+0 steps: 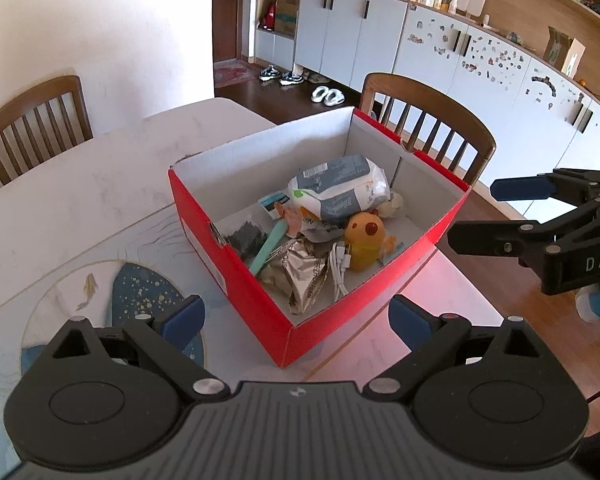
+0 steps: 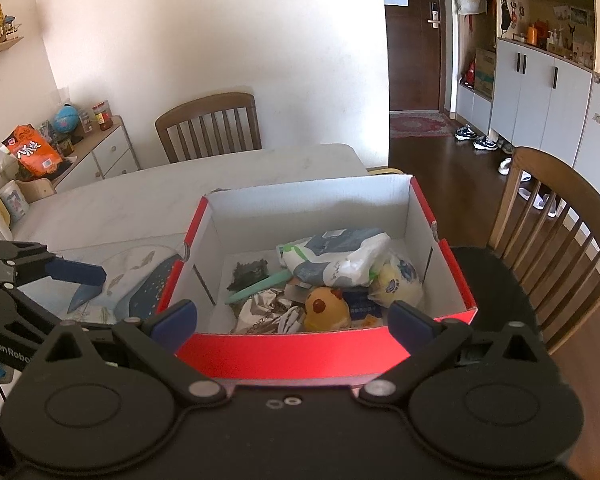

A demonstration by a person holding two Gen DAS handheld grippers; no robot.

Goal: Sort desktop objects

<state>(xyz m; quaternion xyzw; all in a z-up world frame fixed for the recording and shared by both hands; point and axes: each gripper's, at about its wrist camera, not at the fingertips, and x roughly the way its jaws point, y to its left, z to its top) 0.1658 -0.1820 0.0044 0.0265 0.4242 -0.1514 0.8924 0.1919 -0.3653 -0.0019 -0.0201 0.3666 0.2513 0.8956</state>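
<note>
A red cardboard box (image 1: 236, 264) with a white inside stands on the table; it also shows in the right wrist view (image 2: 284, 354). It holds a wet-wipes pack (image 1: 340, 190) (image 2: 336, 256), a yellow toy (image 1: 366, 242) (image 2: 324, 308), a silver foil bag (image 1: 300, 276), a white cable (image 1: 338, 268), a teal handle (image 1: 266, 250) (image 2: 260, 286) and a dark item (image 1: 246, 238). My left gripper (image 1: 296, 320) is open and empty just before the box's near corner. My right gripper (image 2: 292, 320) is open and empty at the box's near wall; it also shows in the left wrist view (image 1: 474, 212).
The box rests on a white table with a blue-and-white mat (image 1: 100, 304) (image 2: 140, 280) to its left. Wooden chairs (image 1: 432, 124) (image 1: 36, 120) (image 2: 208, 124) stand around the table. A sideboard with snacks (image 2: 32, 152) is far left. Cabinets line the far wall.
</note>
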